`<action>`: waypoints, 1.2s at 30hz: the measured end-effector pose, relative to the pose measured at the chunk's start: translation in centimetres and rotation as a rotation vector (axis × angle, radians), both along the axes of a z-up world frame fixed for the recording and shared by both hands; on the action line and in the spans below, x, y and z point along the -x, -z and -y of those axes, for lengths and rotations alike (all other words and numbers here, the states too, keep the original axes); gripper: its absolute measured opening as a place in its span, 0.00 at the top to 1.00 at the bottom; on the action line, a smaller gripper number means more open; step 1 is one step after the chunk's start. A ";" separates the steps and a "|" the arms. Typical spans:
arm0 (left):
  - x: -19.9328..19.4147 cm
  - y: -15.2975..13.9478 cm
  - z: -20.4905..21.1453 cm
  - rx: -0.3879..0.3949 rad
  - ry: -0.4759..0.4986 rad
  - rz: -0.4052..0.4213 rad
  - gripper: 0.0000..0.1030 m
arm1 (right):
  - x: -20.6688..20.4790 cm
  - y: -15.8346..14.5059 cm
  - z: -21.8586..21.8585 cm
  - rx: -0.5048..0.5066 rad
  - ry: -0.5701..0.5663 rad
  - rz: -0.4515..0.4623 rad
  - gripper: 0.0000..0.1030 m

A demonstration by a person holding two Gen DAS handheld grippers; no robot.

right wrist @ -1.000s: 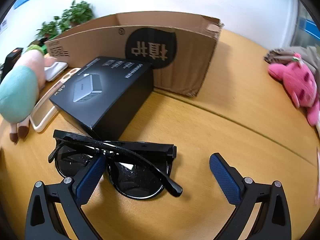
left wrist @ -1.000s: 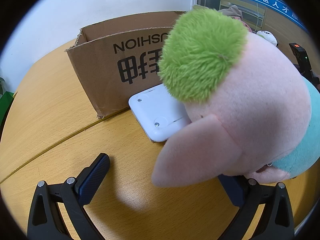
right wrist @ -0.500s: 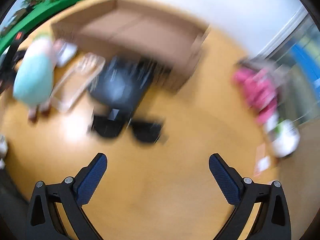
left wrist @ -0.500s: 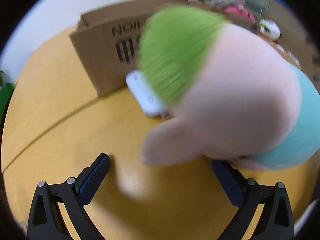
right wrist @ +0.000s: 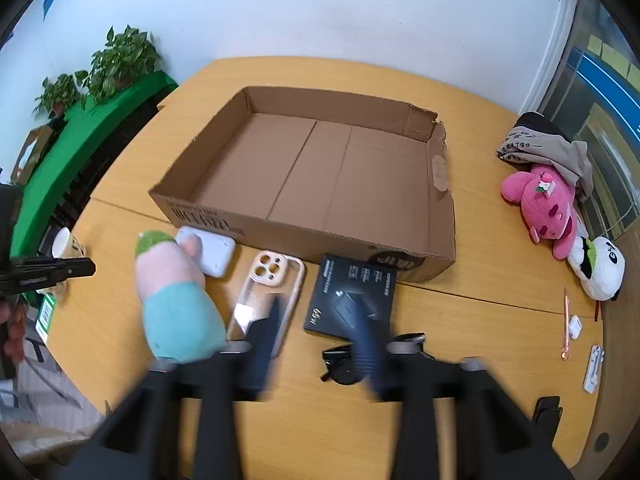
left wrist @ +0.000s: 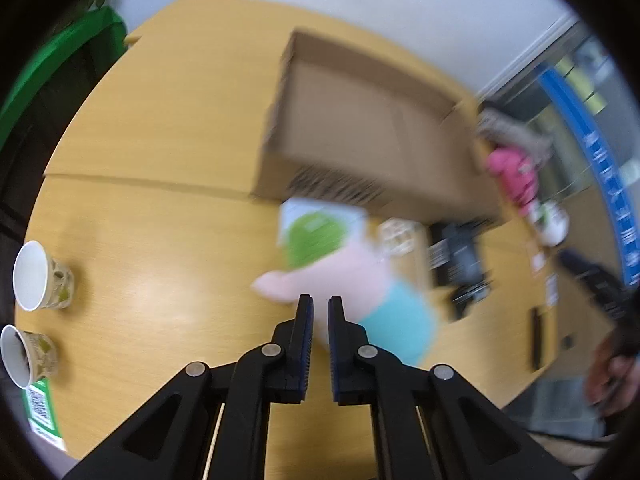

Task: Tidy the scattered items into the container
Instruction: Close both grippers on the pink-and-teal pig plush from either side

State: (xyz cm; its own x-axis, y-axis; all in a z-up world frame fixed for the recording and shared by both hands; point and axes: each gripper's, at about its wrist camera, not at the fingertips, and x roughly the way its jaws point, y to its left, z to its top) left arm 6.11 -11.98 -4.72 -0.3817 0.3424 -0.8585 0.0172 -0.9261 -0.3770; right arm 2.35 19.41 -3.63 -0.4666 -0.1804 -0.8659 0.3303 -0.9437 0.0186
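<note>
Our left gripper sits nearly closed on nothing, our blurred right gripper unreadable, so we risk knocking the plush doll, frame's lower left, off the table instead of boxing it in the cardboard box.

Left wrist view smeared: cardboard box print unreadable. Right gripper motion-blurred, jaw gap uncertain; it hides most of the sunglasses and the phone case lower end.

The left gripper has black angular linkage arms, silver round pivot screws and dark blue ribbed pads. The right gripper, blurred, shows the same black frame with blue pads.
</note>
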 end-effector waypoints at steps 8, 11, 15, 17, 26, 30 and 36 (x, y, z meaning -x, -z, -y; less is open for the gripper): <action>3.5 -2.5 -5.4 0.135 -0.038 -0.086 0.18 | -0.5 -5.1 1.9 0.024 -0.046 -0.083 0.00; 3.9 -1.0 -4.2 0.044 -0.045 -0.001 0.18 | -0.9 -5.0 3.0 0.013 -0.074 -0.060 0.00; 4.0 2.3 -2.1 -0.136 -0.083 0.137 0.18 | -1.5 -3.1 3.8 0.018 -0.078 0.016 0.00; 4.0 3.8 -1.4 -0.197 -0.079 0.195 0.18 | -1.9 -2.3 4.4 0.023 -0.074 0.033 0.00; 5.9 9.1 -0.8 -0.319 -0.105 0.282 0.20 | -1.4 4.5 10.1 0.007 -0.227 0.229 0.01; 7.2 11.5 -1.6 -0.298 -0.098 0.315 0.20 | -0.5 8.9 12.6 -0.015 -0.296 0.345 0.01; 7.7 13.6 -1.1 -0.352 -0.109 0.342 0.32 | 0.5 14.5 14.0 0.023 -0.318 0.511 0.07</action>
